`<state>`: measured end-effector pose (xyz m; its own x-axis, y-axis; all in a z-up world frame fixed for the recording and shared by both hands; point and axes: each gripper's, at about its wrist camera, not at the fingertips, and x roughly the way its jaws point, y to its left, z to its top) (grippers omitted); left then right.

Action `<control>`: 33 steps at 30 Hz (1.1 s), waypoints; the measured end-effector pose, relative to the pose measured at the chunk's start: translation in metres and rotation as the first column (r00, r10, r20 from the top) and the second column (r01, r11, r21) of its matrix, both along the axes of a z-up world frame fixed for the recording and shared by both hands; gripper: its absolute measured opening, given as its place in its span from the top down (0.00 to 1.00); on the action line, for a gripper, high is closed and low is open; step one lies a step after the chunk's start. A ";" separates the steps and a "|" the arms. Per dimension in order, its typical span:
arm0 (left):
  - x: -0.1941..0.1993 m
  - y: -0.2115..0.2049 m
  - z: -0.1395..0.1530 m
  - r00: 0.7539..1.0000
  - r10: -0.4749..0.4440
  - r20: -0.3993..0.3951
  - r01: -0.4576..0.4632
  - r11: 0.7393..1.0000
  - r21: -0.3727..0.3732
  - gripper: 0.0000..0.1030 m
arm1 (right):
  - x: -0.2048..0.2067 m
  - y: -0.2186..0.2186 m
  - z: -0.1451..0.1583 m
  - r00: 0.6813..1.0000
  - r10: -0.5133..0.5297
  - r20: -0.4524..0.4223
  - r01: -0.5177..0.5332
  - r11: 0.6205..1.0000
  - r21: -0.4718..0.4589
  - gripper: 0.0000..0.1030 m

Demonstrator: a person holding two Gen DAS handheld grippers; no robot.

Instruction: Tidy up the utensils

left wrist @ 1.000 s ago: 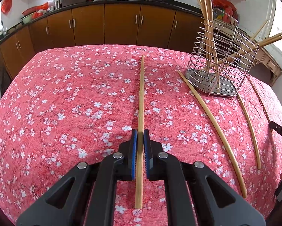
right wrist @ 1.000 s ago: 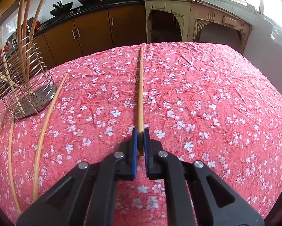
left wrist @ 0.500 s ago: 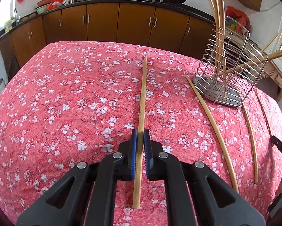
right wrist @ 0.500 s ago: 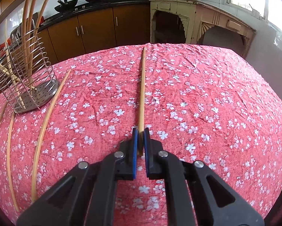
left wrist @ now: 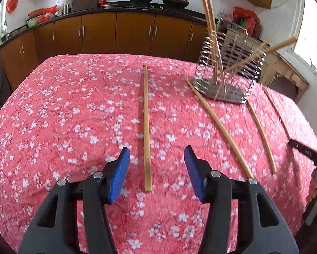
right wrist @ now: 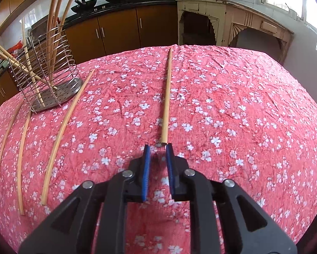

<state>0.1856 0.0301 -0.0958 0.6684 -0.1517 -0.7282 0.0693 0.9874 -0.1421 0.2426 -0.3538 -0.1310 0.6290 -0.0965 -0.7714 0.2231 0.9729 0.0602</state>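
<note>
- 2 grippers sit over a table covered in a red floral tablecloth (left wrist: pixel 63 105), and neither one holds anything.
- Left gripper (left wrist: pixel 156 165): its blue pads (left wrist: pixel 120 175) are spread wide, straddling the near end of a flat bamboo stick (left wrist: pixel 146 127) that lies on the cloth and points away from the camera. Neither pad touches it.
- To grip this stick well, I judge it best to centre the pads on either side of it and press them together a little way up from the tip, so it does not pivot once lifted.
- Right of that stick, 3 more bamboo sticks lie loose: a long one (left wrist: pixel 217 122) running toward the wire utensil holder (left wrist: pixel 226 74), then 2 thinner ones (left wrist: pixel 261 131) beyond it.
- Holder: it stands upright near the far right table edge with several sticks already leaning in it, so any new stick should go in end-first and steeply, clear of the wire loops.
- Right gripper (right wrist: pixel 158 150): its pads are parted by a narrow gap, just short of the near end of a rounder stick (right wrist: pixel 166 97); nothing is pinched.
- Risk: the tablecloth is wrinkled and could snag a low pad.
</note>
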 end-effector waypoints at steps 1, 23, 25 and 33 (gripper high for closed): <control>-0.001 -0.001 0.000 1.000 0.003 -0.001 -0.003 1.000 0.006 0.49 | 0.000 0.000 0.000 1.000 -0.001 0.000 0.001 1.000 -0.001 0.84; -0.002 -0.014 -0.011 0.998 -0.010 -0.054 0.017 0.991 0.135 0.93 | -0.008 -0.007 0.008 0.999 -0.009 0.046 0.009 1.000 0.001 0.99; -0.007 -0.012 -0.012 0.999 -0.017 -0.047 0.024 0.990 0.137 0.93 | -0.016 -0.006 0.013 0.997 -0.003 0.077 0.006 0.999 -0.031 0.99; -0.022 -0.002 0.004 0.999 -0.030 0.026 0.026 0.992 0.125 0.94 | -0.032 -0.003 0.033 0.988 0.008 0.156 -0.002 0.999 -0.036 0.99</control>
